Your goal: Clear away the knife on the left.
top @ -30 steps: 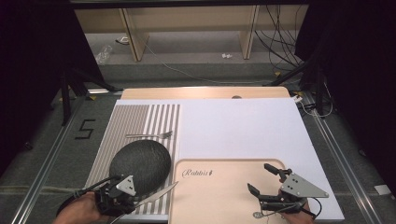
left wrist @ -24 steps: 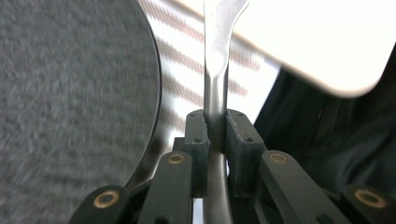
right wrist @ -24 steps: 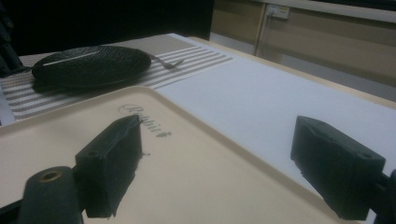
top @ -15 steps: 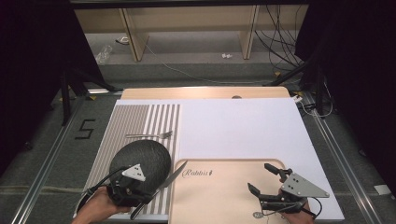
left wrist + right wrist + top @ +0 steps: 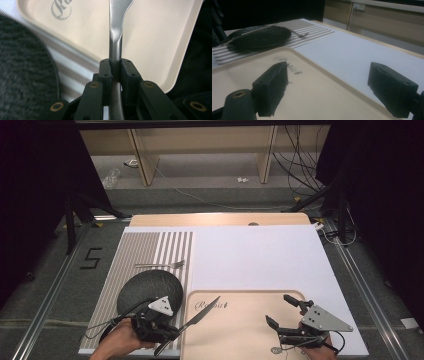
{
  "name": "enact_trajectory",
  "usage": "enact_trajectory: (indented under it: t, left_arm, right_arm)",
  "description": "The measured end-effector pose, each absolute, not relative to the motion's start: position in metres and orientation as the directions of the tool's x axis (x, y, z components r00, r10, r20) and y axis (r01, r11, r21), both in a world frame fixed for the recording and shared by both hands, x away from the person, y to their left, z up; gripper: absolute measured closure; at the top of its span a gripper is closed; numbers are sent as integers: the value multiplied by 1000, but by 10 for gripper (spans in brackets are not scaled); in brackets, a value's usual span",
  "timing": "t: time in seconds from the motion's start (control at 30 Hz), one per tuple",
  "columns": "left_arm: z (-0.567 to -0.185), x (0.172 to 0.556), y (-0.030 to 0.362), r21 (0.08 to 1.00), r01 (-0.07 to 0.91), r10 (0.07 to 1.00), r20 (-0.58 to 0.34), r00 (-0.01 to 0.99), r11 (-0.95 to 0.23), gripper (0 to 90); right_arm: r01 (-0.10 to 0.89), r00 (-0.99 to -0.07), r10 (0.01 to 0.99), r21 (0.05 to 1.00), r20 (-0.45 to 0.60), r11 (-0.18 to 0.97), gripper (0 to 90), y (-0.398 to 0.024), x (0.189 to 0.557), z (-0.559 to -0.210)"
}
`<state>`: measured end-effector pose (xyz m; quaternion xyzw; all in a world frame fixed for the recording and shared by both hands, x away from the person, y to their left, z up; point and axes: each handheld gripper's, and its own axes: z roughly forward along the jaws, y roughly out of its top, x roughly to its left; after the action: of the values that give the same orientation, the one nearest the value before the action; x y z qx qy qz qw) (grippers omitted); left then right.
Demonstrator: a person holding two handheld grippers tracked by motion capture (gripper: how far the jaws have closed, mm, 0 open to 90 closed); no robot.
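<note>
Lower left of the high view: the left tongs (image 5: 167,332) are closed narrowly on the handle of a knife (image 5: 200,313), pads pressing both sides in the left gripper view (image 5: 115,45). The blade juts up and right over the left edge of the beige tray (image 5: 240,340), beside the dark plate (image 5: 145,287). The grip sits far down the handle, so the long blade could pivot or slip out if swung quickly. The tip could also catch the tray rim if lowered early. A fork (image 5: 160,265) lies on the striped mat (image 5: 140,250) above the plate, well apart. Lower right: the right tongs (image 5: 286,316) stand wide open over the tray, holding nothing; a collision is likely only if the knife travels far right.
</note>
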<state>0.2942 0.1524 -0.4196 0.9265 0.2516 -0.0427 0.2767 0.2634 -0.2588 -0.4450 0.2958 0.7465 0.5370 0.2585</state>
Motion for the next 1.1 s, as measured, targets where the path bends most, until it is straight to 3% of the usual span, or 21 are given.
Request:
enact_trajectory:
  t: [0.57,1.1]
  left_arm:
    - [-425,293,107,433,425,369,-211,905,-795,795]
    - [-428,288,69,395,378,316,-213,924,-838,794]
  right_arm:
    - [150,-626,777,968,-65,201,175,-265,263,-442]
    - [138,-624,778,970,-70,198,175,-266,263,-442]
